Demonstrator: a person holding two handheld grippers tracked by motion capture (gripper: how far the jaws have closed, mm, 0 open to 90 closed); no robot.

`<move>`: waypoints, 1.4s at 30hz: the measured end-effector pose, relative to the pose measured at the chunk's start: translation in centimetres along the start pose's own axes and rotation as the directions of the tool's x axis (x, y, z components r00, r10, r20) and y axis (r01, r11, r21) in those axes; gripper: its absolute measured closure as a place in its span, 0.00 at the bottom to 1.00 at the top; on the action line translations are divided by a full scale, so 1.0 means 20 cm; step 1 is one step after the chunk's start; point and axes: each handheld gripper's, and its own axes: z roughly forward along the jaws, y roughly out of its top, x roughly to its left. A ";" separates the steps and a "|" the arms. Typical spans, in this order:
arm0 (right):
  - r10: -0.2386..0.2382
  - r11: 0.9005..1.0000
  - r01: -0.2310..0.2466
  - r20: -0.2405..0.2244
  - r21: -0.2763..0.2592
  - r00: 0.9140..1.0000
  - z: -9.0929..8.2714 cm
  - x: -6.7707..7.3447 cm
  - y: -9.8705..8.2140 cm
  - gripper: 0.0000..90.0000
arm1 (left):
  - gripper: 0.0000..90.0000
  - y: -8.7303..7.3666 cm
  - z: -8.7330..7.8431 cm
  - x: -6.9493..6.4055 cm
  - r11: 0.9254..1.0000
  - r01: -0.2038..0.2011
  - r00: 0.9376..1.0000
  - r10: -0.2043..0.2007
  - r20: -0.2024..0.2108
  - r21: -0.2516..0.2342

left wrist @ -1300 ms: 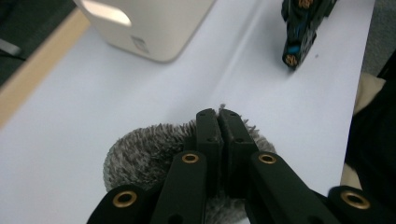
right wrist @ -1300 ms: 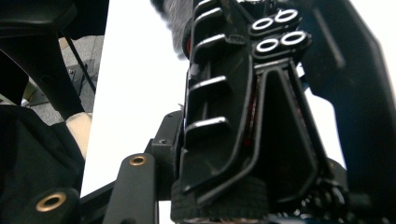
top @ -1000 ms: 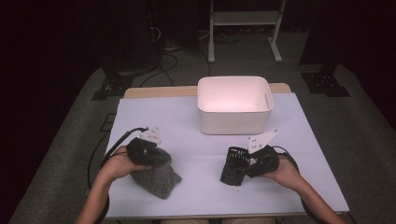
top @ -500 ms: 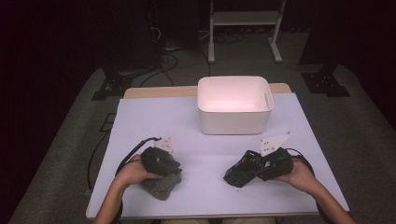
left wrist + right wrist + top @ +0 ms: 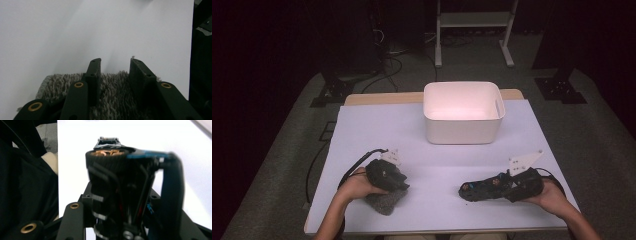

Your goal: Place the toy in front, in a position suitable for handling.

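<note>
A grey fuzzy cloth [image 5: 385,203] lies near the table's front left edge. My left gripper [image 5: 394,191] points down onto it. In the left gripper view its jaws [image 5: 115,62] stand apart over the cloth [image 5: 112,86], which shows in the gap between them; they have just been opening and no pad presses on it. At the front right, my right gripper [image 5: 508,187] is shut on a black toy car chassis [image 5: 482,190], held level and pointing left. In the right gripper view the car [image 5: 117,170], with a rubber wheel and blue parts, fills the space between the jaws.
A white plastic bin [image 5: 462,131] stands at the back middle of the white table [image 5: 377,130], open side up. Dark floor, cables and stand legs lie beyond the table's far edge.
The left hand has come down toward the near edge and its jaws have opened off the cloth. The right hand has carried the car to the right, now lying level.
</note>
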 end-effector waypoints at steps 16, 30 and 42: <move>0.079 0.997 -0.079 -0.020 -0.008 0.997 0.01 -0.02 -0.28 0.62 | 0.61 0.02 0.00 0.00 1.000 0.011 1.000 -0.011 0.002 -0.006; 0.011 0.996 -0.016 0.061 0.090 0.998 0.01 0.02 -0.13 0.53 | 0.53 0.01 -0.04 0.00 1.000 0.019 1.000 -0.019 -0.015 -0.021; -0.053 0.981 0.045 0.037 0.188 0.998 0.08 0.03 -0.03 0.61 | 0.42 -0.01 -0.09 0.00 0.998 0.045 0.998 -0.047 -0.040 -0.049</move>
